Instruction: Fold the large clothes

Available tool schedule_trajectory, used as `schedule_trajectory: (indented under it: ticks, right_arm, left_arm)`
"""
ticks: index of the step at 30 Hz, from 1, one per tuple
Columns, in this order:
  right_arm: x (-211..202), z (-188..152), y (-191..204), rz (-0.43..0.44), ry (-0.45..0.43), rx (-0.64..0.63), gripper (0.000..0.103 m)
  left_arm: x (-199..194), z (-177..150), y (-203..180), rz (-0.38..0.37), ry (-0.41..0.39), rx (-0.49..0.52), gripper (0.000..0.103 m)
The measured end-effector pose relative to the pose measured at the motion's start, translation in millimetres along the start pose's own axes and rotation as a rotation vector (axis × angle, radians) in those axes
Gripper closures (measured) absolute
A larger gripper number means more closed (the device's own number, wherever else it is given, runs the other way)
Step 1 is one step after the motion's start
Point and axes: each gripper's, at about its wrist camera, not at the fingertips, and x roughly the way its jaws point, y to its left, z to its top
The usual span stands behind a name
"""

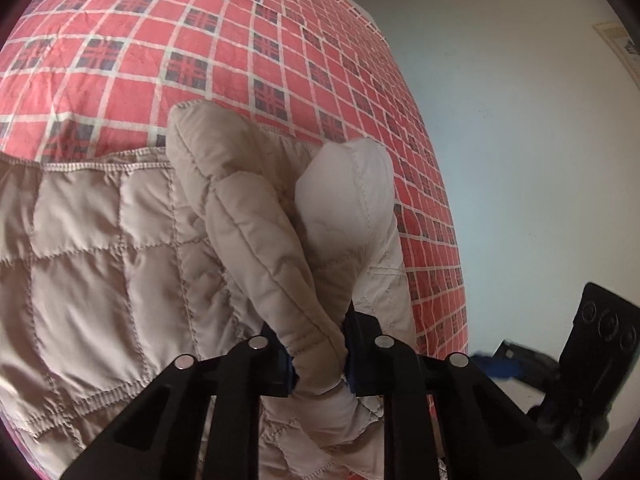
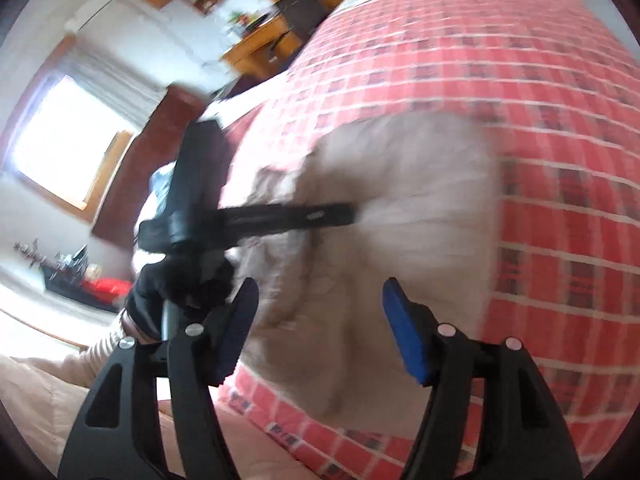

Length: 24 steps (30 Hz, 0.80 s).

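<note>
A beige quilted jacket (image 1: 100, 248) lies on a bed with a red checked cover (image 1: 200, 40). My left gripper (image 1: 318, 354) is shut on a bunched fold of the jacket, which rises in two padded lobes in front of the fingers. In the blurred right wrist view the jacket (image 2: 420, 184) lies across the bed, and the left gripper's black body (image 2: 256, 216) reaches onto it from the left. My right gripper (image 2: 320, 320) hangs open above the jacket's near edge, nothing between its blue pads (image 2: 404, 332).
A white wall (image 1: 520, 160) runs along the bed's right side. The right gripper's black body (image 1: 592, 340) shows at the lower right. In the right wrist view a window (image 2: 68, 140), a wooden desk (image 2: 256, 44) and a gloved hand (image 2: 160, 292) lie left.
</note>
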Motion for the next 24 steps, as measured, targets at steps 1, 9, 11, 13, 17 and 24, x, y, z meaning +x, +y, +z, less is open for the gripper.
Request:
schedule_trajectory:
  ticks: [1, 9, 11, 13, 17, 24]
  right_arm:
    - [-6, -2, -10, -0.042, -0.008, 0.018, 0.039]
    - [-4, -22, -87, -0.112, -0.02, 0.244, 0.039]
    - [-7, -25, -90, -0.083, -0.027, 0.255, 0.039]
    - [-8, -27, -85, -0.06, -0.025, 0.235, 0.038]
    - [-4, -21, -65, -0.028, 0.004, 0.189, 0.034]
    - [38, -17, -13, 0.01, 0.117, 0.107, 0.033]
  left_arm:
    - [0, -1, 1, -0.018, -0.004, 0.001, 0.088]
    - [-46, -11, -40, -0.197, -0.067, 0.137, 0.092]
    - [-66, -16, -53, -0.227, -0.096, 0.184, 0.092]
    - [-87, -20, -59, -0.269, -0.122, 0.214, 0.092]
    - [-130, -26, -32, -0.279, -0.183, 0.205, 0.092]
    - [-139, -44, 80, -0.277, -0.172, 0.008, 0.092]
